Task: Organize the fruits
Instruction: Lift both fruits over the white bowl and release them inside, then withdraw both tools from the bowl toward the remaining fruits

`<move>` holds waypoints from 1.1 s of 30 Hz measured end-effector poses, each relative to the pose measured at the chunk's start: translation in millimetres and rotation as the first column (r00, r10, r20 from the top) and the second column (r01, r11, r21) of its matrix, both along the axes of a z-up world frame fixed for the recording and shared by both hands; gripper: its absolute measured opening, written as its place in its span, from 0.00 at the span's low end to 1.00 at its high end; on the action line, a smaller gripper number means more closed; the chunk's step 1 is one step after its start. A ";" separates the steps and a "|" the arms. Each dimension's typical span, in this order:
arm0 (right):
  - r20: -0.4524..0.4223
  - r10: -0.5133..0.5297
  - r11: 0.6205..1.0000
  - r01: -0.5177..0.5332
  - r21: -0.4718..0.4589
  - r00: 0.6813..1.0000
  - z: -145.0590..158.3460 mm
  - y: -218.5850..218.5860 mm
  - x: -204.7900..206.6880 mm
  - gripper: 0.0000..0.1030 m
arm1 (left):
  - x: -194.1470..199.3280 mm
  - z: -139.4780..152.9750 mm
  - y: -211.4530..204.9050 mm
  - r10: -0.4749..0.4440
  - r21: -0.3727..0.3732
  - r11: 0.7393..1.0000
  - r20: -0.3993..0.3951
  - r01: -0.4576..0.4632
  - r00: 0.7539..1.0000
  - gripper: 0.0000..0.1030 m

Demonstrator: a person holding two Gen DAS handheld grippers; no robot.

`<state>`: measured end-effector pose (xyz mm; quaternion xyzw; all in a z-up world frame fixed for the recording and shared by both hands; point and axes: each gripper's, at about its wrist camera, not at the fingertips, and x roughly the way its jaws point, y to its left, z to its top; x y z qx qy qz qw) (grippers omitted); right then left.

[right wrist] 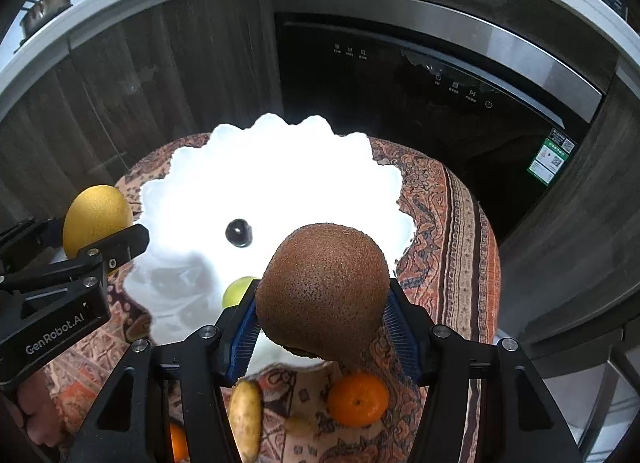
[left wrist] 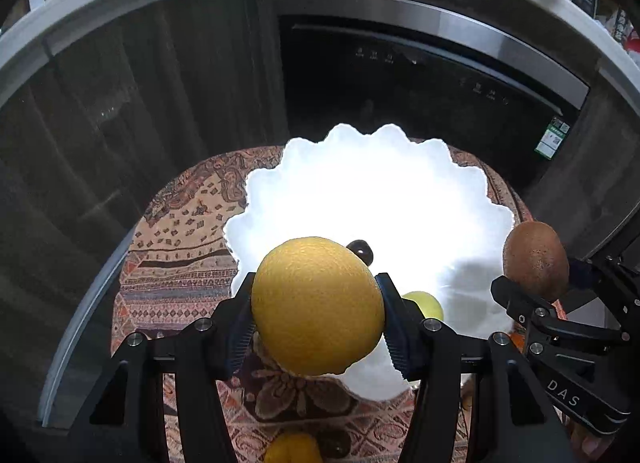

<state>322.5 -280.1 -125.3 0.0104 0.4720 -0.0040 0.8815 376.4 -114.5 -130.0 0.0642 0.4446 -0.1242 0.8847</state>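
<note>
Yellow and dimpled, a round lemon [left wrist: 318,307] sits clamped between the two fingers of the left tool [left wrist: 316,319], above the near rim of a white scalloped plate [left wrist: 360,191]. A fuzzy brown kiwi [right wrist: 324,291] is gripped the same way by the right tool [right wrist: 320,327], over the plate's near edge. On the plate lie one dark grape [right wrist: 239,232] and one green fruit [right wrist: 238,290]. On the patterned cloth [right wrist: 440,223] covering the desk, near the right tool, sit one orange [right wrist: 358,399] and one potato [right wrist: 245,419].
</note>
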 end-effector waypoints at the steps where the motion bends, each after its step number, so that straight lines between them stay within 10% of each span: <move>1: -0.006 -0.002 1.000 0.002 -0.003 1.000 -2.1 0.0 1.7 0.57 | 3.3 -2.6 -0.1 0.001 0.001 1.000 -0.008 -0.001 1.000 0.55; 8: -0.054 -0.016 1.000 0.016 -0.009 0.998 -15.2 -2.6 13.3 0.58 | 11.5 -13.5 -4.7 -0.004 0.039 0.999 -0.023 0.005 1.000 0.56; 11: -0.053 -0.024 1.000 0.024 -0.009 0.998 -15.4 -4.3 13.2 0.60 | 10.8 -8.9 -4.9 0.000 0.053 0.999 -0.002 0.000 1.000 0.72; 17: 0.035 -0.072 0.994 0.075 -0.082 0.997 8.3 -3.3 7.4 0.86 | 5.1 1.6 3.4 0.025 0.057 0.998 0.021 -0.026 0.999 0.81; 33: 0.134 -0.091 0.992 0.102 -0.077 0.987 60.9 13.7 -33.4 0.86 | -38.3 44.5 27.0 0.048 0.063 0.996 0.108 -0.055 0.993 0.98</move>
